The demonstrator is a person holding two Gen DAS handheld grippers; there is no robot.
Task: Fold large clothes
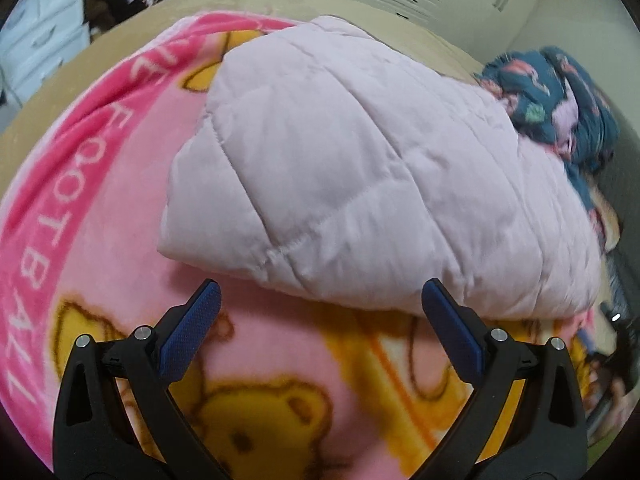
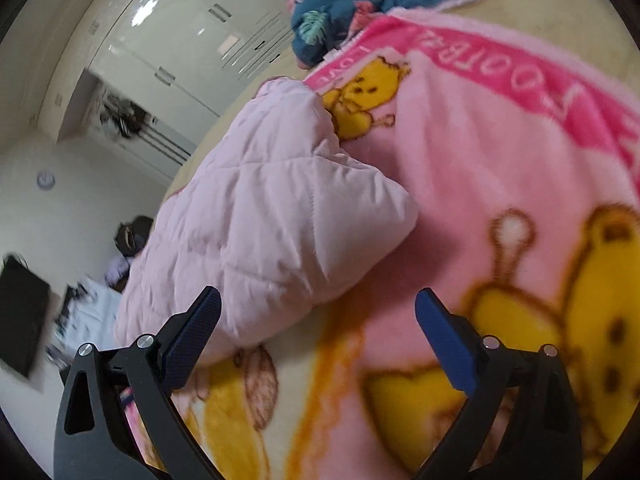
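Note:
A pale pink quilted jacket (image 1: 360,176) lies folded into a thick bundle on a pink bear-print blanket (image 1: 112,208). My left gripper (image 1: 320,300) is open and empty, just in front of the bundle's near edge. In the right wrist view the same jacket (image 2: 264,232) lies left of centre on the blanket (image 2: 500,168). My right gripper (image 2: 318,308) is open and empty, its left finger beside the jacket's near corner.
A dark blue patterned cloth (image 1: 560,108) is heaped past the jacket, also in the right wrist view (image 2: 340,4). The beige bed (image 1: 52,76) shows beyond the blanket. White wardrobes (image 2: 180,40) and a white drawer unit (image 1: 40,44) stand around the bed.

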